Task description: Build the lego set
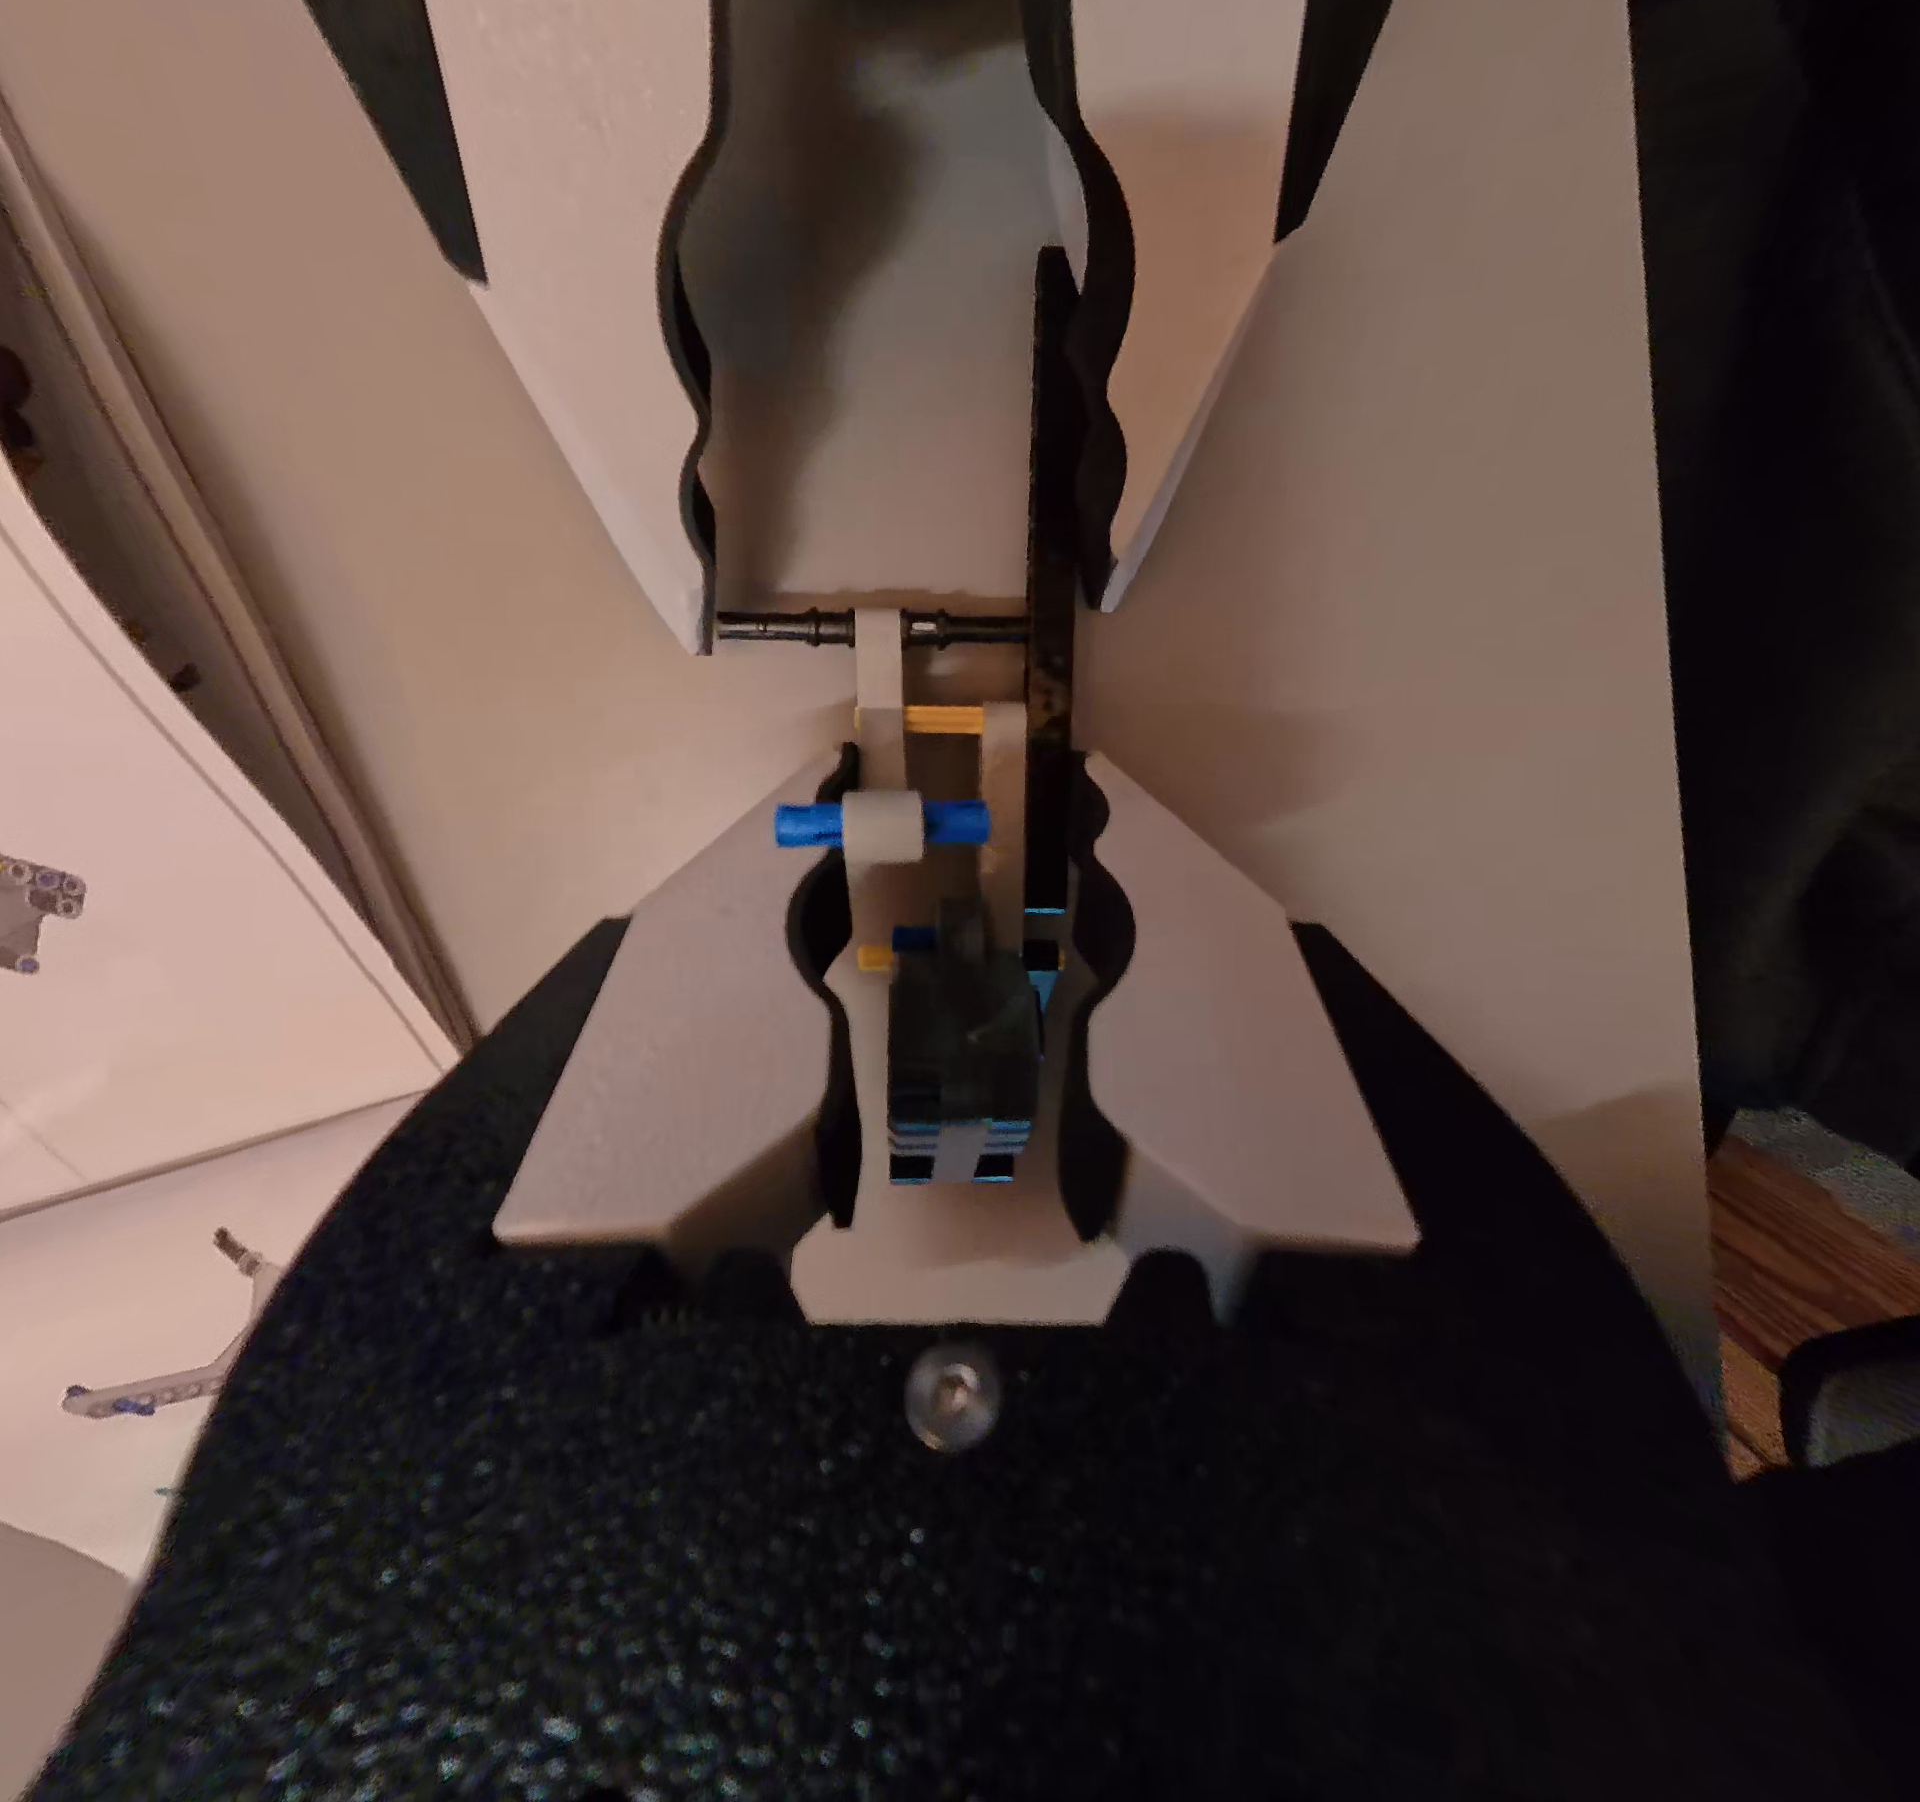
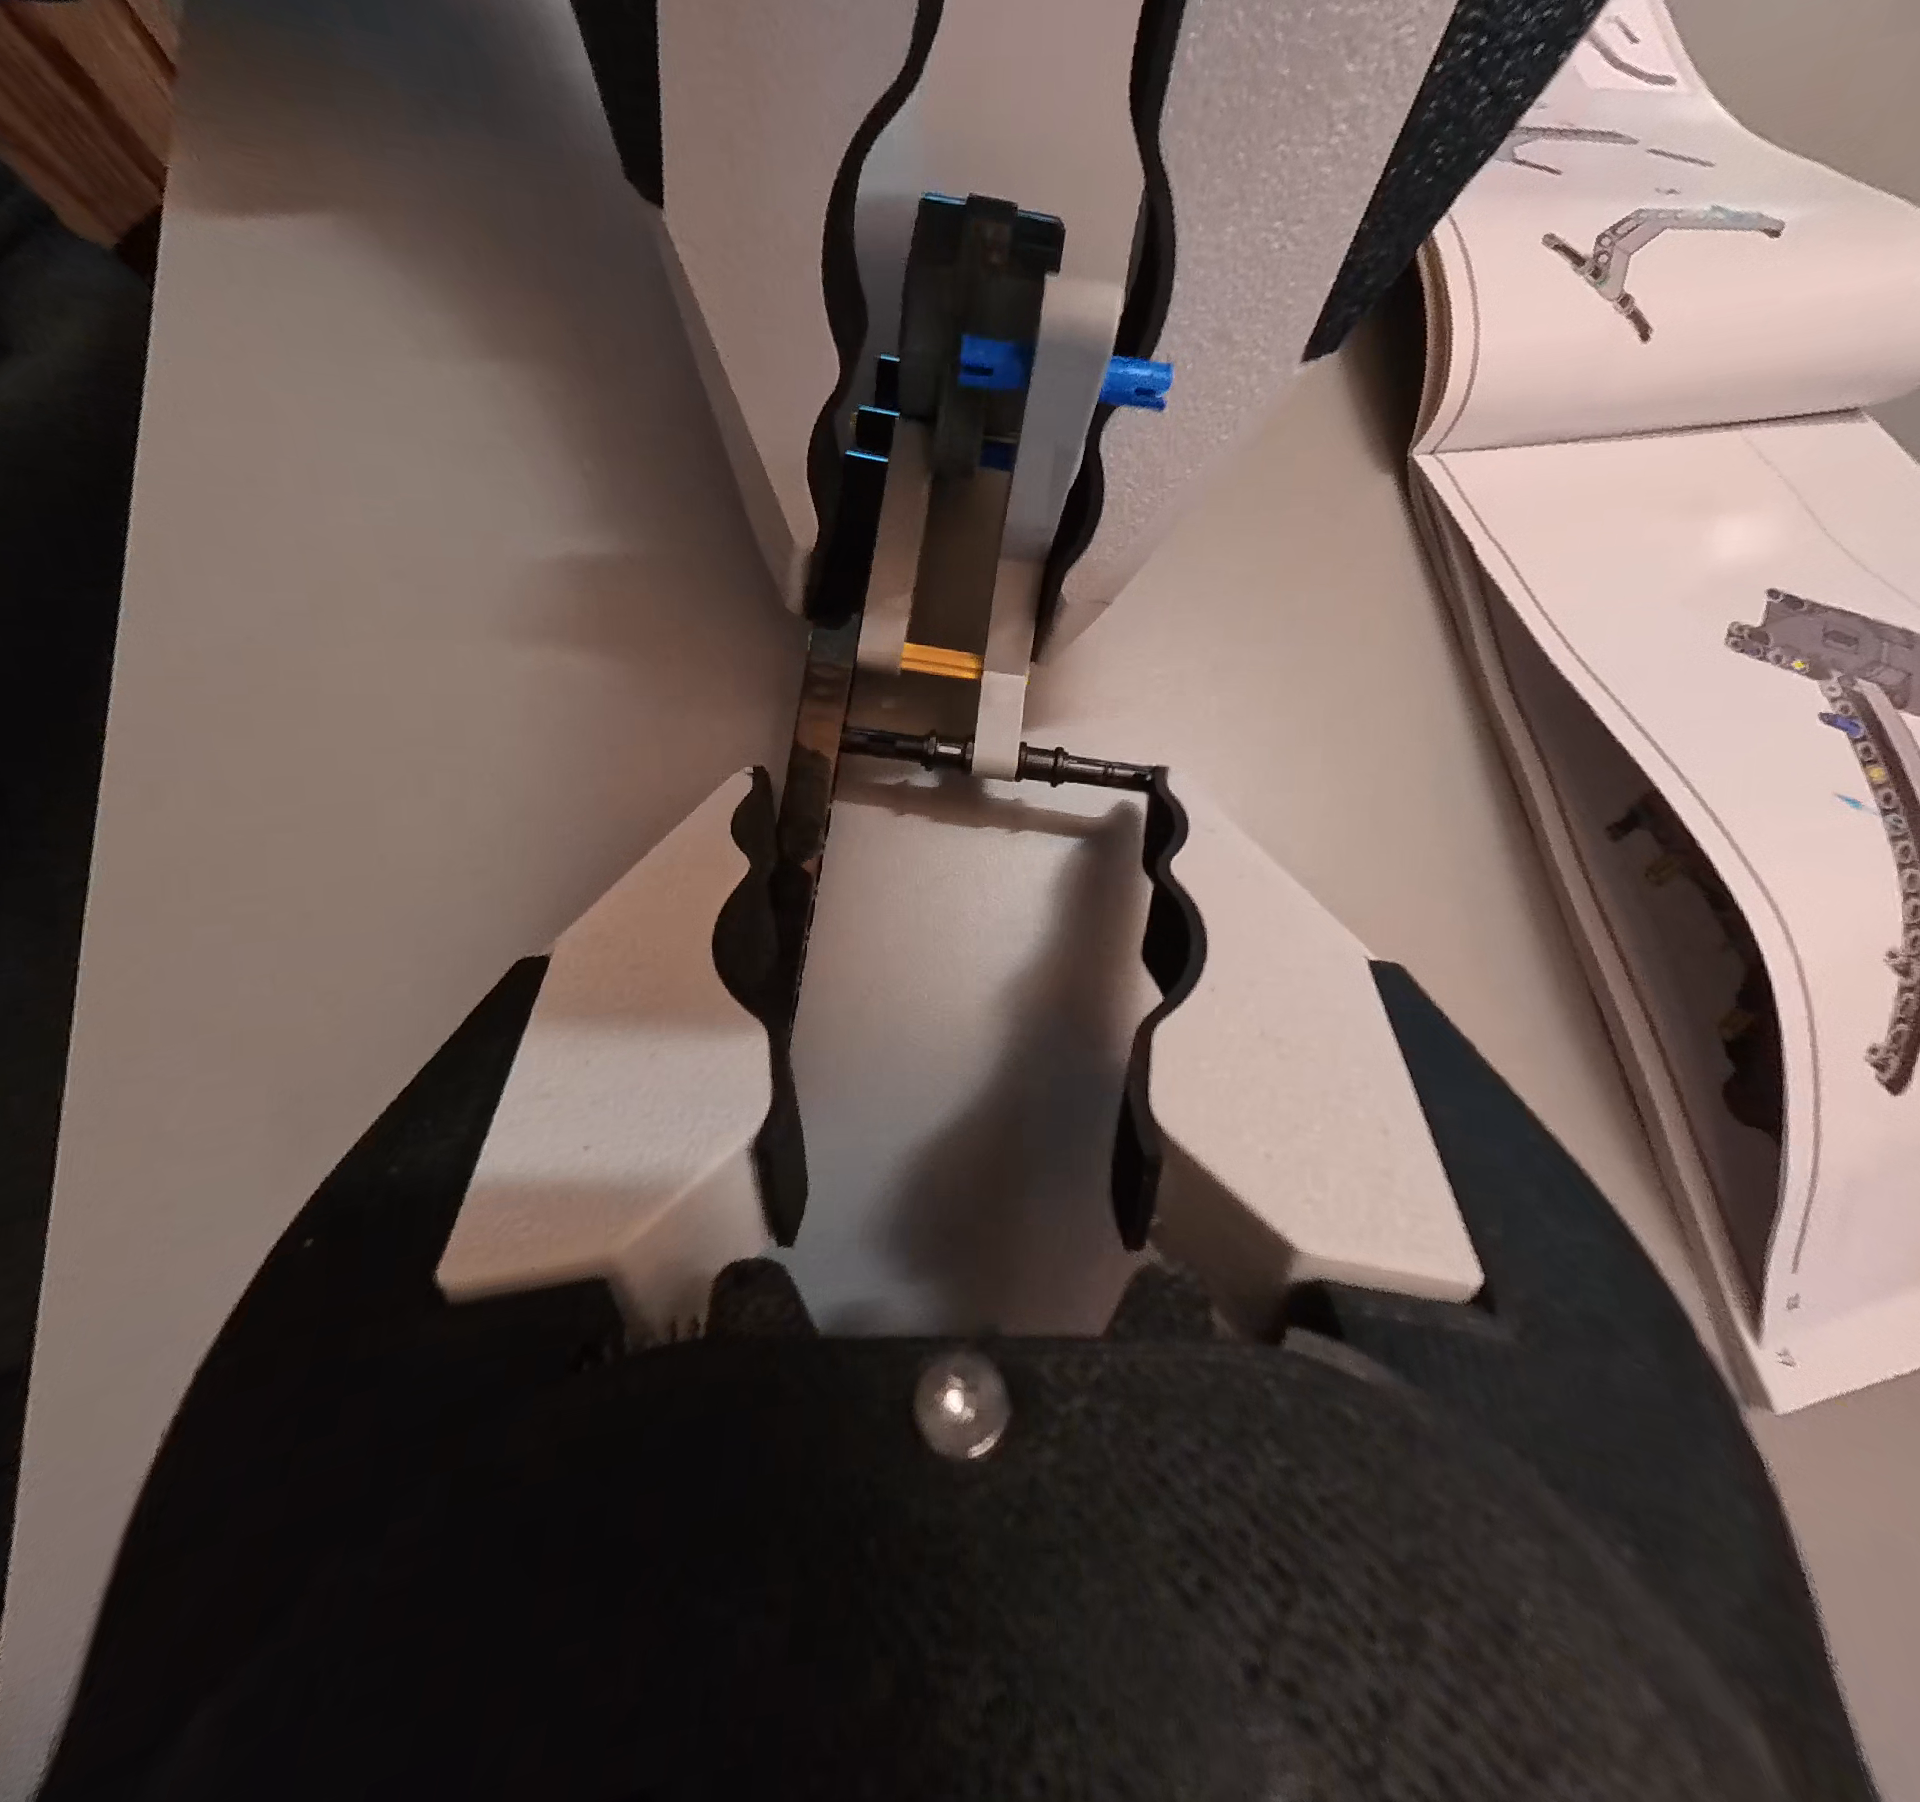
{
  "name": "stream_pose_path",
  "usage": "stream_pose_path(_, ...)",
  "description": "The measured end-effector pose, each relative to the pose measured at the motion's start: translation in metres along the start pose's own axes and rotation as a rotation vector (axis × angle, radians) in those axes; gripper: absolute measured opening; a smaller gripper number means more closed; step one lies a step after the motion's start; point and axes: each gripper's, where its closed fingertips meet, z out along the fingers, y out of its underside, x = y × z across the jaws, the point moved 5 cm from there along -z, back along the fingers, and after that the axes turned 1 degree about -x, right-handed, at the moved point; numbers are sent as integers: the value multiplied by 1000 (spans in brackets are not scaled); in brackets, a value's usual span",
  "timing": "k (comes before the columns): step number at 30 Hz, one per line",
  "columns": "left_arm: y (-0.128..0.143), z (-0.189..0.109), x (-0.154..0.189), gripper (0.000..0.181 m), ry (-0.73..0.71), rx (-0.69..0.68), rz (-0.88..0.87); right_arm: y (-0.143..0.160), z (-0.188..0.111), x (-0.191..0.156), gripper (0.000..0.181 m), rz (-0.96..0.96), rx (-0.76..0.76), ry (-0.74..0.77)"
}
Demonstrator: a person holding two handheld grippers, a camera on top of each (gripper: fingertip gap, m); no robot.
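**Colours on the lego build**

Mostly white and black lego assembly [image 1: 940,921], with blue pins [image 1: 883,824], a yellow bit [image 1: 943,718] and a black axle [image 1: 790,628]. White fingers [image 1: 644,1056] with wavy black pads, speckled black body. White booklet [image 2: 1621,609] with grey printed diagrams.

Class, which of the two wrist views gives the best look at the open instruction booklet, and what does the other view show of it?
The right wrist view: the instruction booklet fills its right side, open, with curled pages and printed diagrams. The left wrist view shows only a pale strip with a few small diagrams at its left edge, mostly hidden by the gripper.
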Motion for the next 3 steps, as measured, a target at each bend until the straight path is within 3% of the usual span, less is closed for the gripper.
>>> stream_pose_path(1, 0, 0, 0, 37, -3, 0, 6, -1, 0, 1, 71, -13, -3, 16)
stream_pose_path(2, 1, 0, 0, 37, -4, 0, 12, -2, 0, 3, 78, -22, -8, 36)
stream_pose_path(3, 0, 0, 0, 37, -3, 1, 18, -2, 1, 1, 70, -27, -14, 13)
